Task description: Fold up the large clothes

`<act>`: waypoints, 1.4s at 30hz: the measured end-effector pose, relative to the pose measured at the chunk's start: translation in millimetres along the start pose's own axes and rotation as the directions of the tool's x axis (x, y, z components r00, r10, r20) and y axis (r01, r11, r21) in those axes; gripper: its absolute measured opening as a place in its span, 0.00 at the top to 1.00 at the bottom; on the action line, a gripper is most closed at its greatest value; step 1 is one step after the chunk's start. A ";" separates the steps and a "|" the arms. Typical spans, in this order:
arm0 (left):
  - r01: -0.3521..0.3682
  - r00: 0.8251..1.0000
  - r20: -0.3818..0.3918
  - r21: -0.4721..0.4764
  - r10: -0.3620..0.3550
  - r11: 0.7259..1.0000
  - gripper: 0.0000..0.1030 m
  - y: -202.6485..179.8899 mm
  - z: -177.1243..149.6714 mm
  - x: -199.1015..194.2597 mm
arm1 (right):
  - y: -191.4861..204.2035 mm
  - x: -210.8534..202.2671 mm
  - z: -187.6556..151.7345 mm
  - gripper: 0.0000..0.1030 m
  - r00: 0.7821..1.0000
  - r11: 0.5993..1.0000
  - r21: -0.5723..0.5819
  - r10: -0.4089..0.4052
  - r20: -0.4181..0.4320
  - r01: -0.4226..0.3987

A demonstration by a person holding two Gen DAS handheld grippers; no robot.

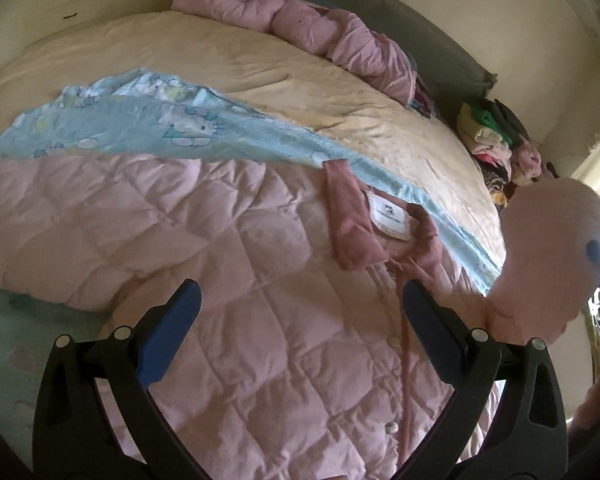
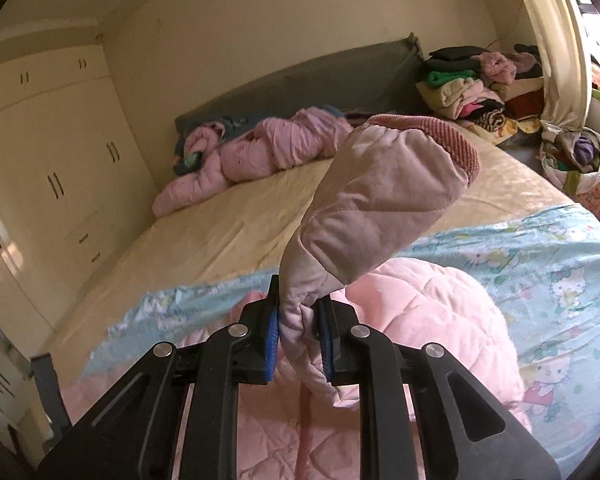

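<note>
A pink quilted jacket (image 1: 240, 280) lies spread front-up on the bed, its darker pink collar (image 1: 364, 220) with a white label towards the far side and its snap placket running towards me. My left gripper (image 1: 300, 300) hovers open over the jacket's chest, nothing between its blue pads. My right gripper (image 2: 300, 312) is shut on the jacket's sleeve (image 2: 372, 200), which stands lifted above the bed with its ribbed cuff (image 2: 456, 140) pointing away. That raised sleeve (image 1: 556, 248) shows blurred at the right of the left wrist view.
A light blue cartoon-print sheet (image 1: 148, 124) lies under the jacket on the cream mattress (image 1: 260, 60). Another pink padded garment (image 2: 252, 152) is bundled by the grey headboard (image 2: 300, 80). A clothes pile (image 2: 472, 84) sits at the bed's far corner, and wardrobes (image 2: 40, 160) line the left wall.
</note>
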State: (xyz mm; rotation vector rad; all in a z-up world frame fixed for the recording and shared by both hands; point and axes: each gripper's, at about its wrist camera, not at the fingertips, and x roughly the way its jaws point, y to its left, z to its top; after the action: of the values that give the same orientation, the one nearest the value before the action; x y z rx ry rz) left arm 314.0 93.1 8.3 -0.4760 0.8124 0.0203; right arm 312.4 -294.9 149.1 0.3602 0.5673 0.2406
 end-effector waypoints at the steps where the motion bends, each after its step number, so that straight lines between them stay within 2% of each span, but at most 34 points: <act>1: -0.005 1.000 -0.001 -0.001 0.005 1.000 0.08 2.3 -0.1 1.7 | 2.8 4.8 -4.6 0.85 1.000 1.000 -0.002 0.002 -0.008 -0.002; 7: 0.023 0.999 -0.023 -0.036 -0.024 0.999 0.08 19.1 2.4 9.1 | 20.1 45.6 -46.1 0.85 0.995 1.000 -0.012 0.007 -0.097 -0.008; 9: 0.056 0.998 -0.037 -0.058 -0.058 0.997 0.08 24.9 4.0 11.5 | 23.7 59.6 -61.0 0.85 0.991 1.000 -0.014 0.009 -0.131 -0.010; 11: 0.139 0.988 -0.055 -0.112 -0.146 0.984 0.08 33.3 5.4 15.1 | 27.1 71.6 -75.7 0.84 0.987 1.000 -0.007 0.011 -0.161 -0.012; 13: 0.178 0.981 -0.055 -0.151 -0.188 0.972 0.08 39.4 5.9 16.5 | 30.5 80.1 -87.5 0.84 0.983 1.000 0.002 0.019 -0.185 -0.019; 17: 0.194 0.977 -0.057 -0.158 -0.205 0.968 0.08 40.6 7.0 17.9 | 39.6 92.3 -110.2 0.82 0.978 0.999 -0.014 0.032 -0.208 -0.036; 22: 0.267 0.957 -0.062 -0.196 -0.284 0.944 0.08 42.6 5.8 20.4 | 59.3 96.9 -129.6 0.76 0.968 0.992 -0.087 0.065 -0.241 -0.088; 25: 0.290 0.950 -0.053 -0.211 -0.307 0.933 0.08 43.7 6.1 21.2 | 67.9 101.9 -141.4 0.74 0.954 0.986 -0.113 0.085 -0.289 -0.122; 30: 0.319 0.937 -0.058 -0.258 -0.344 0.912 0.08 50.9 4.4 28.4 | 81.0 108.5 -158.6 0.70 0.937 0.973 -0.182 0.070 -0.341 -0.139; 32: 0.307 0.939 -0.072 -0.256 -0.335 0.917 0.08 49.9 3.4 32.1 | 83.5 110.2 -163.3 0.62 0.932 0.970 -0.191 0.072 -0.356 -0.148; 34: 0.302 0.939 -0.087 -0.257 -0.333 0.918 0.08 49.6 1.3 36.6 | 85.0 111.3 -170.5 0.57 0.916 0.968 -0.180 0.094 -0.389 -0.176; 37: 0.313 0.931 -0.100 -0.271 -0.351 0.910 0.08 49.9 -0.2 42.3 | 89.9 113.0 -179.9 0.55 0.908 0.961 -0.201 0.092 -0.409 -0.188; 39: 0.308 0.932 -0.109 -0.268 -0.346 0.913 0.08 49.0 -2.4 45.7 | 93.9 113.4 -184.1 0.51 0.904 0.956 -0.218 0.091 -0.417 -0.197; 42: 0.293 0.933 -0.132 -0.265 -0.336 0.919 0.08 47.2 -5.1 53.6 | 98.3 109.9 -186.5 0.34 0.892 0.949 -0.212 0.122 -0.436 -0.233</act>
State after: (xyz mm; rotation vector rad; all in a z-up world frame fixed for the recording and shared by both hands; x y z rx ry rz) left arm 338.3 124.6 -51.3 -0.8460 0.9014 -0.2279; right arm 285.4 -121.0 -10.8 0.1008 0.9174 0.5753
